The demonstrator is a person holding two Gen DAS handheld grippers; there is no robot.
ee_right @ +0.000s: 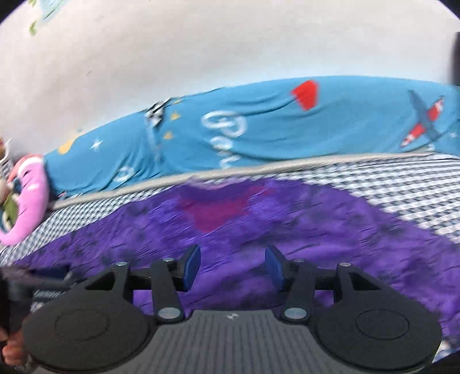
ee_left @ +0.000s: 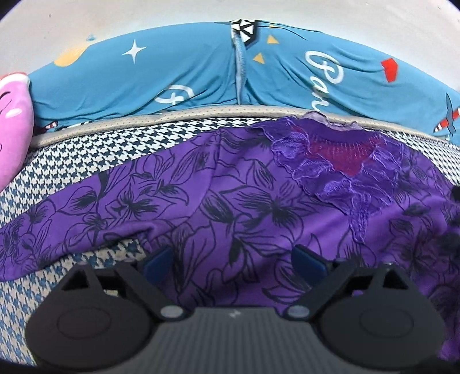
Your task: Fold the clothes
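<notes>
A purple garment with a black flower print [ee_left: 230,201] lies spread on a houndstooth surface [ee_left: 72,155]. Its lace neckline [ee_left: 336,161] with a magenta inner patch sits at the far right of the left wrist view. My left gripper [ee_left: 234,260] is open low over the cloth, its blue pads [ee_left: 309,260] wide apart with fabric between them. In the blurred right wrist view the same garment [ee_right: 316,230] fills the middle. My right gripper [ee_right: 233,266] hovers open above it, holding nothing.
A blue printed cover [ee_left: 187,74] lies along the back against a white wall [ee_left: 143,17]. A pink plush toy [ee_left: 13,126] sits at the left edge. A beige piped edge [ee_left: 172,116] borders the houndstooth surface. A hand [ee_right: 11,351] shows at the lower left.
</notes>
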